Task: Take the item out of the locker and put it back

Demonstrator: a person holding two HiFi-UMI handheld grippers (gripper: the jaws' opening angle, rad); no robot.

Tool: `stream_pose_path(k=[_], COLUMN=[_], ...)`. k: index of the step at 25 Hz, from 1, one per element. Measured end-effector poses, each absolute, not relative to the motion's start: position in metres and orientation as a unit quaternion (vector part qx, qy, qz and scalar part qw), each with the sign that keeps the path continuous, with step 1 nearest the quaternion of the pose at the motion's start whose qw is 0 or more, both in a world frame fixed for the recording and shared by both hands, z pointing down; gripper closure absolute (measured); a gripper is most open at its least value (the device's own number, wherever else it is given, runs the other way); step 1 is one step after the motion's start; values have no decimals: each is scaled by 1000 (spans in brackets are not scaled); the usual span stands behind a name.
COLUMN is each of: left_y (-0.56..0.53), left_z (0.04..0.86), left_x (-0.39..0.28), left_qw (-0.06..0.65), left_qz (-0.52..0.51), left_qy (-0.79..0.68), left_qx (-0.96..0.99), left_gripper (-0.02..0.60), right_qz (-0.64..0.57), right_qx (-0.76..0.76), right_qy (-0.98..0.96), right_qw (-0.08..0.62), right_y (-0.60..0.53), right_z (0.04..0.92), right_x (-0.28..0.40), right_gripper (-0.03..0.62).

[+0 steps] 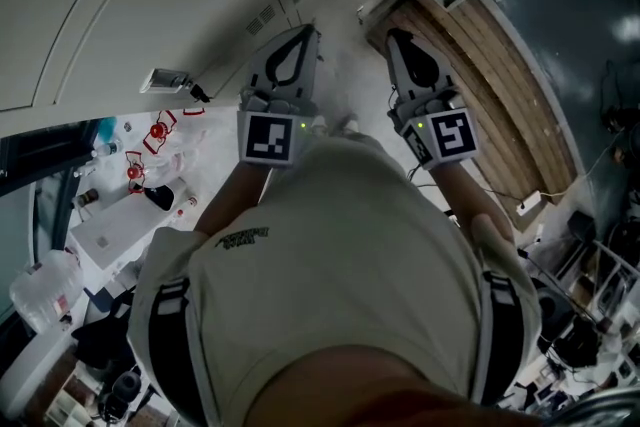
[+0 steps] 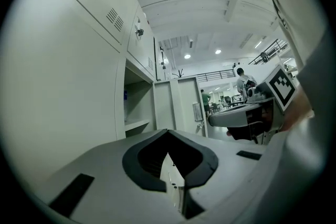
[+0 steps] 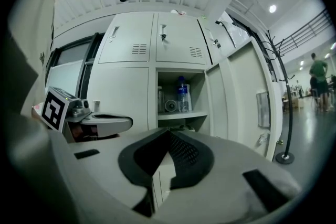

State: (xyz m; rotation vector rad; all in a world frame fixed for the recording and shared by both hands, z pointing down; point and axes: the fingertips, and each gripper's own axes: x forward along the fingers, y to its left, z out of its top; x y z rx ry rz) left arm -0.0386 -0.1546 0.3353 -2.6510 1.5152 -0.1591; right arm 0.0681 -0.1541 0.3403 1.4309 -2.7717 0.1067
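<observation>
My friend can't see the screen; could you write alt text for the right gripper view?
An open locker holds a water bottle on its shelf, its door swung out to the right. In front, the right claw is shut and empty, with the left claw beside it.

The shelf (image 3: 181, 115) inside the open compartment of the locker (image 3: 121, 93) carried three things close together in a row. A tall clear container (image 3: 159, 98) stood at the left, a small round object (image 3: 170, 106) sat in the middle, and a clear bottle (image 3: 182, 93) with a blue label stood upright at the right. Below the shelf lay something dark (image 3: 185, 126), too small to tell what it was.
</observation>
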Motion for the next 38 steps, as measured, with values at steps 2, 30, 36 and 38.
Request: stream_pose_path(k=[2,30,36,38], left_y=[-155,-244,-264,-270], left_z=[336,351,371,378], left_x=[-39,-28,-25,-26], left_qw=[39,40,34,27], left_qz=[-51,-41,-55,-57], left_qy=[501,523,525,531], left_qx=[-863,-850,-849,-845], left_gripper=[566,566,566,566], right_qz=[43,33,15,11], right_qx=[456,434,425,422], right_qy=[-889,-899,-900,-900], right_qw=[8,52,93,106], right_y=[-156,-285,-321,-331], right_z=[343,374,409,423], right_x=[69,36,12,7], right_gripper=[591,264,223,223])
